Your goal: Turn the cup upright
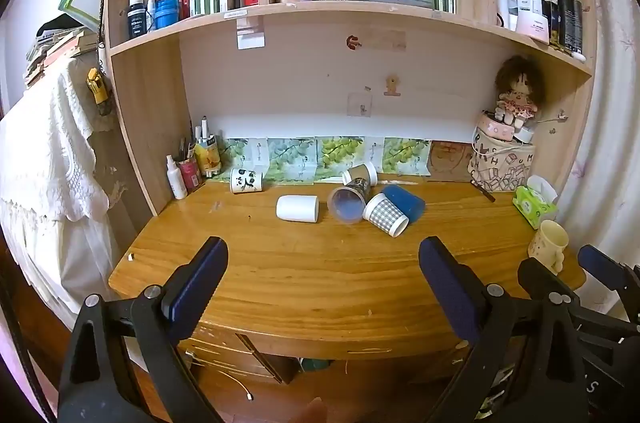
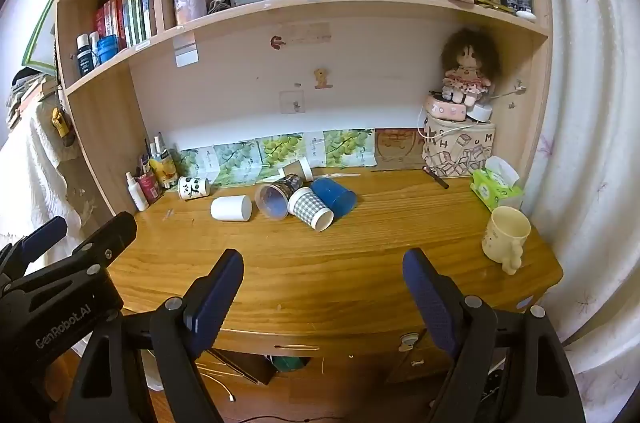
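Plainly, no cup has been gripped yet; the approach is the step in hand.

6 cups are seen lying on their sides toward the back of the counter: a white cup, a clear cup with its mouth facing forward, a checked cup touching it, a blue cup just behind, a brown paper cup, and a panda cup off to the left. A cream mug is already upright at the right edge. The left tool and right tool are both held wide and empty, well short of the cluster. A reach forward is judged necessary next, probably to the isolated white cup, closing across its body before it is tipped up.
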`<state>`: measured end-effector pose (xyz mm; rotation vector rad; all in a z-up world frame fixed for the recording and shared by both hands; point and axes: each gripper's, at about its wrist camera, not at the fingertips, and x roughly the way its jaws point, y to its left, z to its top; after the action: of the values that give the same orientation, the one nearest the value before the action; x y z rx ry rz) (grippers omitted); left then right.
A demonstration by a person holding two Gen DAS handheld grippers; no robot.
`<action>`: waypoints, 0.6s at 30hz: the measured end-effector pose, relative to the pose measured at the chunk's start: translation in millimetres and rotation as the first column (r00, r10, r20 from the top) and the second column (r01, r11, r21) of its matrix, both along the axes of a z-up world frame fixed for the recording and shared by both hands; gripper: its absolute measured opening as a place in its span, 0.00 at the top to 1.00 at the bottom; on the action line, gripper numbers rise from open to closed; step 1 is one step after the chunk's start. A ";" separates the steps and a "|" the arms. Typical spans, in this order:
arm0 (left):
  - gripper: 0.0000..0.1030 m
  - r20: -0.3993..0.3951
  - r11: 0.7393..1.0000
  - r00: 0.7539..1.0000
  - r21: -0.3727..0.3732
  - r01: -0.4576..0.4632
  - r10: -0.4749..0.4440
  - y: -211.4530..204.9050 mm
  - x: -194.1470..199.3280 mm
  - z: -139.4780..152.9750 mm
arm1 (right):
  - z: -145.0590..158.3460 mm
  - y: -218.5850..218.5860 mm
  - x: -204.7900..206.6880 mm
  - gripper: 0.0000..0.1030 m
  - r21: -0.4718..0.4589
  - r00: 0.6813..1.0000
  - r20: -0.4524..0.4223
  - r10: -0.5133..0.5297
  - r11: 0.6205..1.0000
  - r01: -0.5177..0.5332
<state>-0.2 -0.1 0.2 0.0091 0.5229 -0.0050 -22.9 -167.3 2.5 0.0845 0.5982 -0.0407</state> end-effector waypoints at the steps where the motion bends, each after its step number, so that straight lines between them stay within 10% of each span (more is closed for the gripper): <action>1: 0.05 -0.004 1.000 1.000 -0.003 -0.001 0.001 0.3 0.3 -0.1 | 0.0 0.1 -0.1 0.20 -0.001 1.000 0.002 0.000 1.000 0.000; 18: 0.05 -0.007 1.000 1.000 -0.003 -0.008 0.008 5.2 4.4 -1.6 | 0.2 6.0 -1.9 0.20 0.003 1.000 0.000 0.005 1.000 -0.005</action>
<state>4.3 5.1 -1.4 0.0038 0.5297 0.0021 -24.8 -161.3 2.7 0.0859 0.5988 -0.0351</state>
